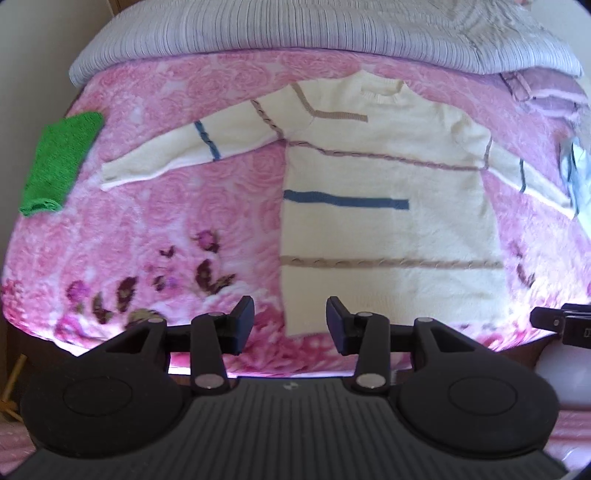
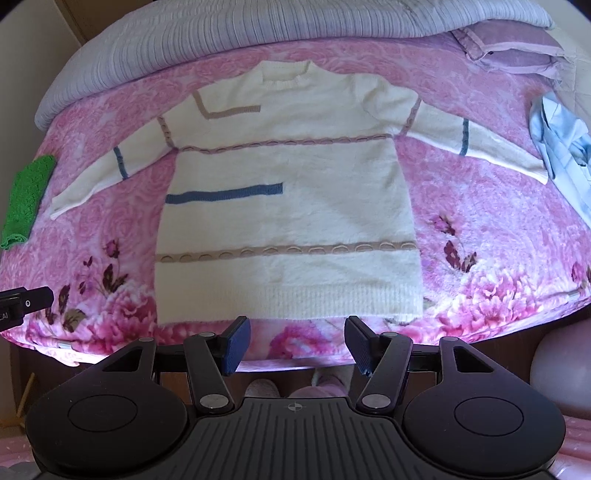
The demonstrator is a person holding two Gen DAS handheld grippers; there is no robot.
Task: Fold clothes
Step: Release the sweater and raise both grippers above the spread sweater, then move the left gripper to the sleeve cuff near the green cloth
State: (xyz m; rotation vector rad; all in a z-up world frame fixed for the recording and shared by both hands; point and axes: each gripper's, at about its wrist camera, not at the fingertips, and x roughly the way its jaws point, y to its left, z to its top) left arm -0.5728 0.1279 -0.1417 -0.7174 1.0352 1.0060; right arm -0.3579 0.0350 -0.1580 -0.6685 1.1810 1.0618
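Observation:
A cream sweater [image 1: 388, 229] [image 2: 288, 206] with tan and blue stripes lies flat on the pink floral blanket [image 1: 155, 229] [image 2: 480, 221], both sleeves spread outward, hem toward me. My left gripper [image 1: 291, 325] is open, hovering just before the hem's left corner with nothing between its fingers. My right gripper [image 2: 297, 345] is open too, hanging near the bed's front edge just short of the ribbed hem. The right gripper's tip [image 1: 561, 323] shows at the right edge of the left wrist view, and the left gripper's tip [image 2: 26, 301] at the left edge of the right wrist view.
A folded green cloth [image 1: 59, 162] [image 2: 26, 199] lies at the blanket's left side. A light blue garment [image 2: 561, 155] [image 1: 574, 173] is bunched by the right sleeve's cuff. A striped grey quilt [image 1: 295, 33] [image 2: 221, 33] and a mauve pillow [image 2: 517, 48] lie at the back.

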